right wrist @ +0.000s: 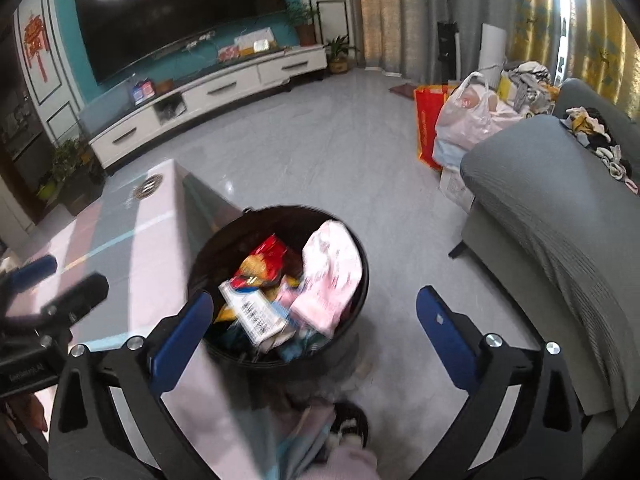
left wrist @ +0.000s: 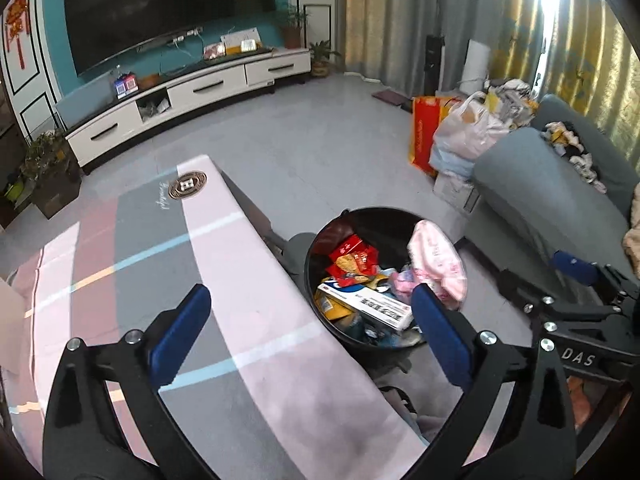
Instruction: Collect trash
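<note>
A black round trash bin (left wrist: 352,216) (right wrist: 352,236) stands on the floor beside the table and holds several pieces of trash. Among them are a pink packet (left wrist: 438,264) (right wrist: 332,276), a red snack wrapper (left wrist: 352,256) (right wrist: 266,260) and a white box (left wrist: 368,304) (right wrist: 256,312). My left gripper (left wrist: 312,312) is open over the table's edge, left of the bin, with nothing between its blue pads. My right gripper (right wrist: 312,312) is open above the bin, also with nothing in it. The right gripper's frame shows at the right edge (left wrist: 580,312) of the left wrist view.
A low table (left wrist: 160,248) (right wrist: 132,240) with a pink and grey striped cover lies left of the bin. A grey sofa (left wrist: 552,192) (right wrist: 560,208) stands to the right. Bags (left wrist: 460,128) (right wrist: 464,120) are piled beyond it. A TV cabinet (left wrist: 192,96) lines the far wall.
</note>
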A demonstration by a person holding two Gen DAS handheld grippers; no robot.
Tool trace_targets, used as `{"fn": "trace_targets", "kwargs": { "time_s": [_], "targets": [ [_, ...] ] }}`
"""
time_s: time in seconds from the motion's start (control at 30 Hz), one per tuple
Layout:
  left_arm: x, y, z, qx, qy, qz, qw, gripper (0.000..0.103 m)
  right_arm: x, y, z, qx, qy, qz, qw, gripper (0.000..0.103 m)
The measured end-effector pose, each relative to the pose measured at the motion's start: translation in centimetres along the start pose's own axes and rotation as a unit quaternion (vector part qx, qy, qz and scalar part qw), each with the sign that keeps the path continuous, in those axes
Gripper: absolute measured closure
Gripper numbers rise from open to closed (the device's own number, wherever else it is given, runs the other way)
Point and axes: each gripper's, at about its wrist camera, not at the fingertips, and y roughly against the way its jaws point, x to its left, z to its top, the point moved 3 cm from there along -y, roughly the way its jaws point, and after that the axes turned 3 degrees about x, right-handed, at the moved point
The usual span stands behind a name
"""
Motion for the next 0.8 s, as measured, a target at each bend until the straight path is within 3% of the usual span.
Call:
{"fn": "trace_targets", "kwargs": {
  "time_s": [0.07,0.2,0.33,0.43,0.8],
  "targets": [
    [-0.1,2.1,0.0,-0.009,-0.005,0.01,0.9999,0.003,0.4,2.6,0.0,-0.01,-0.001,0.002,1.0,0.003],
    [-0.1,5.7,-0.3,-0.007,-0.004,0.081,0.9967,0.003,1.0,6.4,0.0,-0.015,-0.001,-0.003,1.0,0.003],
    [0.5,8.6,-0.7,-0.005,0.02,0.049,0.9986,0.003,1.9,10.5,-0.1,-0.043,0.012,-0.004,0.999,0.003],
    [0.5,9.7,-1.5,-0.006,0.023,0.048,0.9986,0.003,2.5,12.1,-0.6,-0.053,0.027,-0.002,0.998,0.003],
    [0.1,9.3,-4.1,0.014,0.025,0.06,0.9978,0.003,4.0,10.5,-2.4,-0.021,0.052,-0.009,0.998,0.003]
  ]
}}
